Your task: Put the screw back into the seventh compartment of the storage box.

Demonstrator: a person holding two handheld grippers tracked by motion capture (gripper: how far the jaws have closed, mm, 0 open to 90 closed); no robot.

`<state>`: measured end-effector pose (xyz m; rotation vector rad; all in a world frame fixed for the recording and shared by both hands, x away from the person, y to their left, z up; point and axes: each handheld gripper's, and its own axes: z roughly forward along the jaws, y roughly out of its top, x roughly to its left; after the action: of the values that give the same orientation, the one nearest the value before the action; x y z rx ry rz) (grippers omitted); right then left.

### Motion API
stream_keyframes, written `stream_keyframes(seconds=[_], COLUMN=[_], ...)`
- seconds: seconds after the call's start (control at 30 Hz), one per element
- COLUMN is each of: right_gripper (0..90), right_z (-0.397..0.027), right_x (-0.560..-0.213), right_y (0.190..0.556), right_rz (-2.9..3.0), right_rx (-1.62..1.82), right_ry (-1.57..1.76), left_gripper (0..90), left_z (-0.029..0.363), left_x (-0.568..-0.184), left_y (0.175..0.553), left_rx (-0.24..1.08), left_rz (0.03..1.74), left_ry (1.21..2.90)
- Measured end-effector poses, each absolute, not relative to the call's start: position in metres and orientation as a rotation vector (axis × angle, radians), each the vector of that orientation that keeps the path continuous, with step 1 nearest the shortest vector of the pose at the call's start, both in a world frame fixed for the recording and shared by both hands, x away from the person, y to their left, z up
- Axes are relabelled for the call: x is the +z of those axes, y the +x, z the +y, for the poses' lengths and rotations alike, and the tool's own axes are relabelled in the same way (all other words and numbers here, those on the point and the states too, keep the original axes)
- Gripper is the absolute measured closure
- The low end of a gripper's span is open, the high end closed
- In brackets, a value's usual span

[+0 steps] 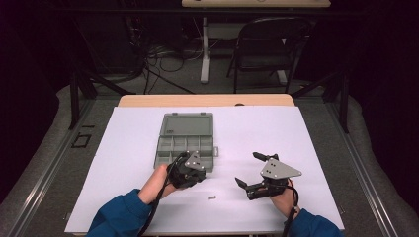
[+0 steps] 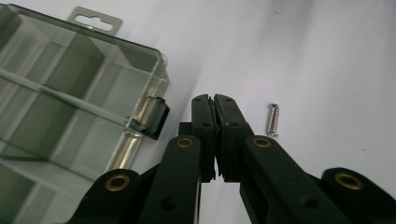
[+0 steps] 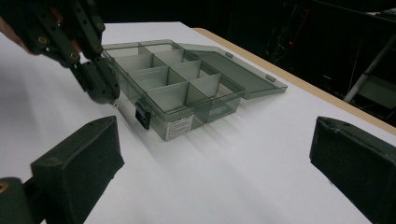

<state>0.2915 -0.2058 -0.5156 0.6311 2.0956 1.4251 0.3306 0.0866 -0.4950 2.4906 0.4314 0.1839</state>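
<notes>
Two grippers work over a white sheet point(image 1: 276, 128) on the table in the high view. The left gripper point(image 1: 190, 170), held in the person's left hand point(image 1: 157, 181), sits at the near right corner of an open grey compartment box point(image 1: 185, 140), whose lid lies flat on the far side. The right gripper point(image 1: 249, 170) is well apart to the right, jaws spread wide. A small screw point(image 1: 211, 198) lies on the sheet between the two grippers, nearer the person.

From the left gripper view, the left gripper point(image 2: 214, 99) has its jaws pressed together with nothing between them. The screw point(image 2: 272, 119) lies just beside the tips, to their right, apart from them. The box point(image 2: 70, 107) and its black latch point(image 2: 153, 117) are just left of the jaws.

Through the right gripper view, the right gripper point(image 3: 212, 149) stands wide open over bare sheet. Beyond it sits the box point(image 3: 187, 88), compartments seemingly empty, with the left gripper point(image 3: 100, 88) at its near left corner, tips down near the sheet.
</notes>
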Motion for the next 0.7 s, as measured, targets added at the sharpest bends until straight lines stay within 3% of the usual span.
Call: stream_keyframes(seconds=[0.7], right_gripper=[1.4], right_z=[-0.206], right_x=[-0.515], right_y=[0.292], right_rz=[2.089], right_rx=[1.430], right_ry=[0.630], left_gripper=[88.1], left_z=[0.091], left_x=[-0.457], left_y=[0.367], left_rx=[0.305], left_rz=[0.486], left_ry=[2.484])
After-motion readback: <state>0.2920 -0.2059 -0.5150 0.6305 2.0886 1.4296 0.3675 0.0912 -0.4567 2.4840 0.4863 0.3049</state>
